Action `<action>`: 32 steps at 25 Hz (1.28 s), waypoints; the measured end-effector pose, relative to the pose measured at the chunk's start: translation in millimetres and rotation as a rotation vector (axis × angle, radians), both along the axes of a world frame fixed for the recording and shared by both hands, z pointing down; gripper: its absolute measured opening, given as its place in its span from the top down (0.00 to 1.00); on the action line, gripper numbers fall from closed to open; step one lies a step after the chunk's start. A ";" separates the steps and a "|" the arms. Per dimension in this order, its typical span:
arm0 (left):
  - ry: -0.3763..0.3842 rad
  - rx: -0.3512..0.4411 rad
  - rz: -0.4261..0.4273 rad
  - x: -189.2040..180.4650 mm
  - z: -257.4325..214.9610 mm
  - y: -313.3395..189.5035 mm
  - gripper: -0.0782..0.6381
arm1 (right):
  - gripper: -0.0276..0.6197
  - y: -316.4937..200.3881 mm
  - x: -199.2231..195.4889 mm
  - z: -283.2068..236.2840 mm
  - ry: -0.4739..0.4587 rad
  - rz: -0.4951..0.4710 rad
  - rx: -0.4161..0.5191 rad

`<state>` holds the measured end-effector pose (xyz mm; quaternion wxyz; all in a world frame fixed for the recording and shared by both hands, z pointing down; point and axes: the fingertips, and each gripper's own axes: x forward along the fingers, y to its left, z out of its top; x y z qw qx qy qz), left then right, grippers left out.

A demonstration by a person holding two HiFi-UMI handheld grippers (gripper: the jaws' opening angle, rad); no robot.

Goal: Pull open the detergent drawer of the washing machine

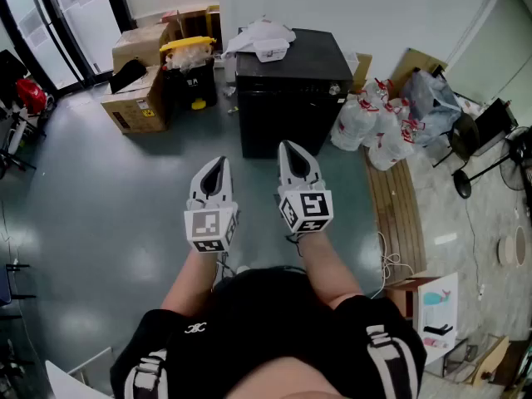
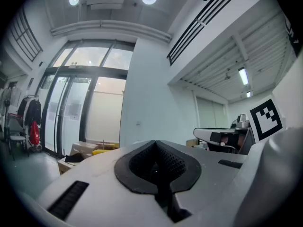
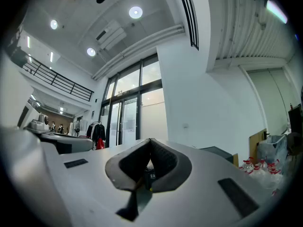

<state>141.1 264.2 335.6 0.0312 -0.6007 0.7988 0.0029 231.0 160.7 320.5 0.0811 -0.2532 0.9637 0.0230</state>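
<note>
The left hand-held gripper and the right hand-held gripper are side by side, both with jaws pressed together on nothing. Bare grey floor lies open ahead and to the left. One black washing machine stands ahead by the wall; its drawer cannot be made out. Two large cardboard boxes flank its left edge, and white bags crowd its right.

No print or label can be read.
</note>
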 end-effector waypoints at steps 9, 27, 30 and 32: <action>-0.014 0.005 0.015 -5.2 1.0 4.4 0.89 | 0.95 11.2 -3.1 -0.3 -0.034 0.001 0.010; -0.007 -0.009 0.069 -23.2 15.7 8.9 0.89 | 0.96 26.2 -20.0 14.7 -0.003 0.038 0.021; -0.008 -0.009 0.058 -33.3 16.6 4.2 0.89 | 0.96 19.8 -29.7 15.5 -0.011 0.029 0.020; -0.011 -0.010 0.052 -41.6 19.6 -1.3 0.89 | 0.96 13.1 -39.3 18.2 -0.009 0.020 0.024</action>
